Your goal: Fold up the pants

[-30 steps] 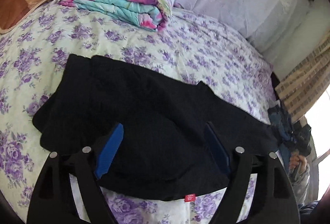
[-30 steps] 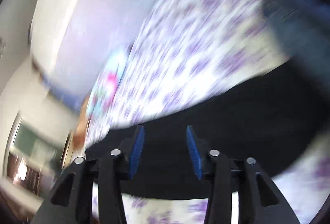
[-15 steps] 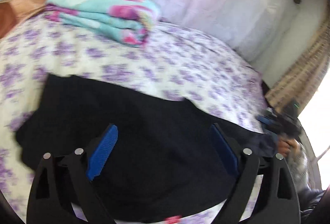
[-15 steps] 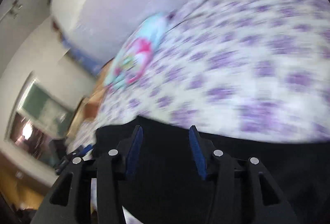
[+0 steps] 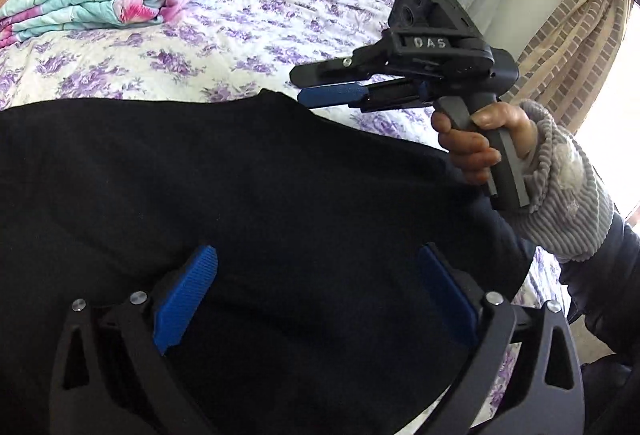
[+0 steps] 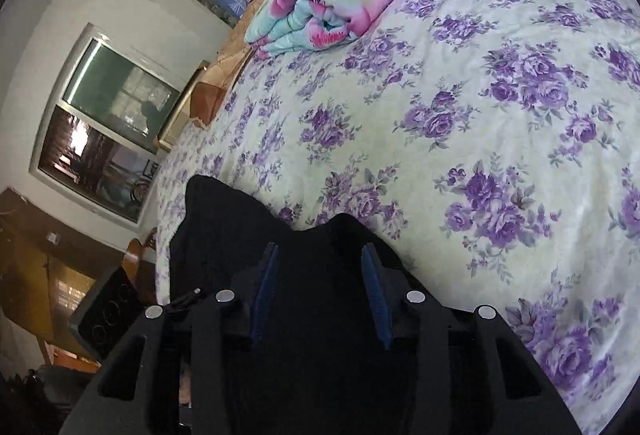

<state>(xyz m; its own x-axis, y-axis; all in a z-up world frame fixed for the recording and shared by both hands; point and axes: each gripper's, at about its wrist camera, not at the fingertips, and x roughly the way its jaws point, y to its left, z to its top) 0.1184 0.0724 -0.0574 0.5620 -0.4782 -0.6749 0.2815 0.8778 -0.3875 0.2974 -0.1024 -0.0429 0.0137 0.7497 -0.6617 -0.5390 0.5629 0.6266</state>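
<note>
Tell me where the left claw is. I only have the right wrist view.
Observer: The left claw hovers over the middle of the black pants. Its jaws are opening wide, with nothing pinched between them.
Operator: How does my right claw look from outside?
Observer: The right claw sits at the pants' far edge and points along it. Its jaws are closing. Cloth lies under the gap, but the pads aren't pressing on it.
Operator: What's holding it?
Observer: A hand in a grey ribbed cuff grips the handle.
</note>
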